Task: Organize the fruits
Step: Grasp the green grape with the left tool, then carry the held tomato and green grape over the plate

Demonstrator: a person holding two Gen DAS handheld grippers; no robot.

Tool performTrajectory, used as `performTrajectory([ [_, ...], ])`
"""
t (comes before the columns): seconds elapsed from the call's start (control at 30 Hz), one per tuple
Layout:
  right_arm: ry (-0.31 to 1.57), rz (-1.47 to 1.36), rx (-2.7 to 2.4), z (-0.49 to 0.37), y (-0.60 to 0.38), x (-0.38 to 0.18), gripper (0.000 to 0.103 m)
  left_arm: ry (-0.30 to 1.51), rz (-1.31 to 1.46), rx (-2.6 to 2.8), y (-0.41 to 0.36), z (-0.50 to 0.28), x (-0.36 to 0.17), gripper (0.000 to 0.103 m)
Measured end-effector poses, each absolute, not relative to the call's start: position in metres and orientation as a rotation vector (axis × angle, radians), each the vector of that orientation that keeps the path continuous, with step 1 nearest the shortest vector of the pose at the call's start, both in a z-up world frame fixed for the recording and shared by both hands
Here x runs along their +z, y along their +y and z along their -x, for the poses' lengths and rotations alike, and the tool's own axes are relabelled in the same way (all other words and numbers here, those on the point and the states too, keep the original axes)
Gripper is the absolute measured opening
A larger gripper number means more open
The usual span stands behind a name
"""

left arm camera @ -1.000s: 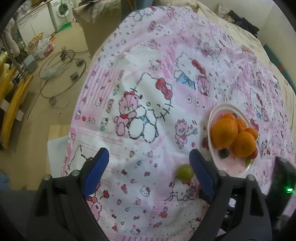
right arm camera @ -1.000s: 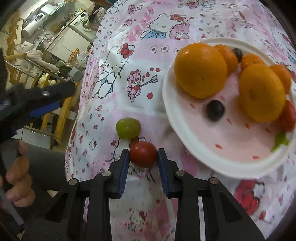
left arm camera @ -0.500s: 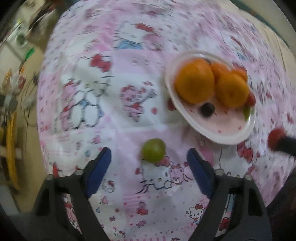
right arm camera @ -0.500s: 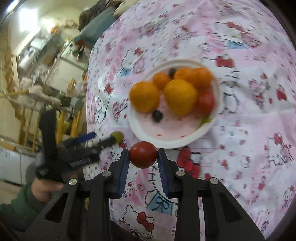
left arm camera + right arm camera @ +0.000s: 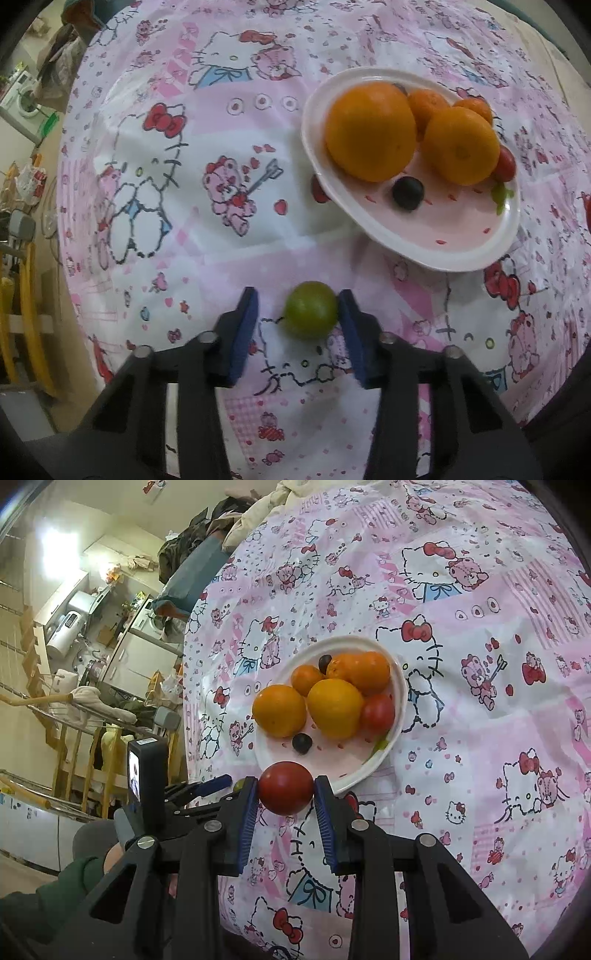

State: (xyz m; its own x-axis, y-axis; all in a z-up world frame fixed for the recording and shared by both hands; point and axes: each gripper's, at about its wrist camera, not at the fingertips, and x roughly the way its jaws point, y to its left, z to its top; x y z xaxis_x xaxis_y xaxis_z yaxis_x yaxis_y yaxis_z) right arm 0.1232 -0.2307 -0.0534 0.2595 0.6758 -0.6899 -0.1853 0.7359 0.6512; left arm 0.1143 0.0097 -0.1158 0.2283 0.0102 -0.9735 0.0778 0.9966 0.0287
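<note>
The left gripper (image 5: pixel 297 319) stands over the green fruit (image 5: pixel 311 309), which lies on the pink cartoon cloth (image 5: pixel 184 229) a little in front of the near edge of the white plate (image 5: pixel 461 254). Its jaws have just been closing and the fruit is between them. One blue pad (image 5: pixel 347 325) touches the fruit on its plate side, but the other pad (image 5: pixel 245 325) is clearly apart from it, so the fruit is not gripped yet. To do this step well, I think the gripper should shift sideways until the fruit sits in the middle between the pads. Otherwise the closing pad may push the round fruit and it can roll away on the soft cloth. Closing slowly and stopping at first firm contact seems wise, because such a small fruit can be squeezed easily.

The right gripper (image 5: pixel 285 792) is closed on the red tomato (image 5: pixel 286 787) and holds it above the cloth, just before the near rim of the plate. On the plate lie several oranges (image 5: pixel 334 707), another tomato (image 5: pixel 377 713) and two dark small fruits (image 5: pixel 302 743). The free space is at the near side, beside the dark fruit, so I judge this is the best place to put both fruits, lowered gently before opening.
</note>
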Motion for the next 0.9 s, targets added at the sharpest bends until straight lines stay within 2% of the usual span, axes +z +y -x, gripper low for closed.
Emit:
performTrajectory([
  [0.03, 1.170, -0.497, 0.619, -0.124, -0.230, -0.053, 0.032, 1.336, -0.079, -0.055, 0.008, -0.113, -0.116, 0.027],
  [0.1, 1.162, -0.497, 0.630, -0.124, -0.228, -0.050, 0.032, 1.331, -0.095, -0.066, 0.004, -0.111, -0.114, 0.025],
  [0.33, 1.149, -0.500, 0.627, -0.123, -0.229, -0.047, 0.032, 1.331, -0.053, -0.070, 0.007, -0.108, -0.109, 0.023],
  [0.7, 1.159, -0.511, 0.584, -0.129, -0.234, -0.052, 0.032, 1.159, 0.066, -0.146, 0.018, -0.105, -0.043, 0.023],
  [0.9, 1.219, -0.523, 0.554, -0.150, -0.230, -0.073, 0.032, 1.178, 0.033, -0.187, -0.010, -0.131, -0.056, 0.023],
])
